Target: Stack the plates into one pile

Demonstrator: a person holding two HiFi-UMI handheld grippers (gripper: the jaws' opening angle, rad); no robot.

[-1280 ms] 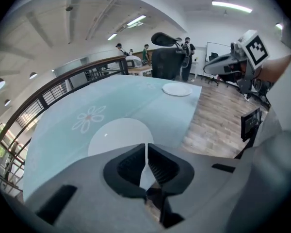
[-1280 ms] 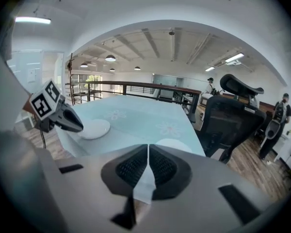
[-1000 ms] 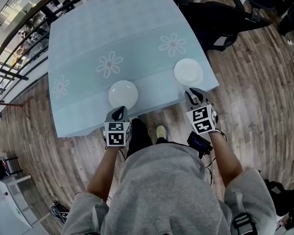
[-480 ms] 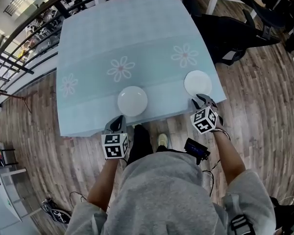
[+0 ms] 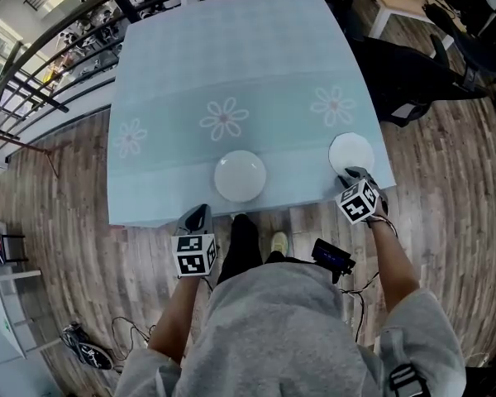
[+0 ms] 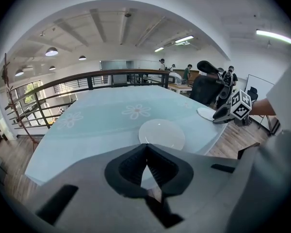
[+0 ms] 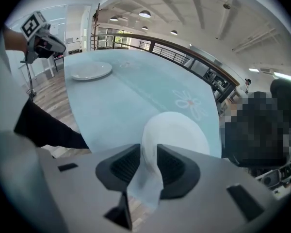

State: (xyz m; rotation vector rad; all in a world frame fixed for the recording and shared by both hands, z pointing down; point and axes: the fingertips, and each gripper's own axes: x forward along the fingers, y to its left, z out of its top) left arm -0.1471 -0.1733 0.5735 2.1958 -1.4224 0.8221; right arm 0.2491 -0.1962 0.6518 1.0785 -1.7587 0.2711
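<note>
Two white plates lie near the front edge of the table point(image 5: 231, 56), which has a pale blue flowered cloth. The left plate point(image 5: 240, 176) point(image 6: 161, 134) point(image 7: 91, 70) sits near the middle of that edge. My left gripper point(image 5: 196, 213) point(image 6: 146, 166) hangs shut and empty off the table's edge, down-left of that plate. The right plate point(image 5: 351, 151) point(image 7: 177, 130) sits at the front right corner. My right gripper point(image 5: 350, 174) point(image 7: 145, 164) points down at that plate's near rim. Its jaws stand a little apart, with the rim showing in the gap.
A black chair point(image 5: 413, 64) stands just right of the table. A dark railing point(image 5: 33, 81) runs along the left over a lower floor. My legs and a shoe point(image 5: 272, 243) are under the table's front edge on the wooden floor.
My left gripper has drawn back and to the left, away from the left plate. My right gripper has come down onto the near rim of the right plate.
</note>
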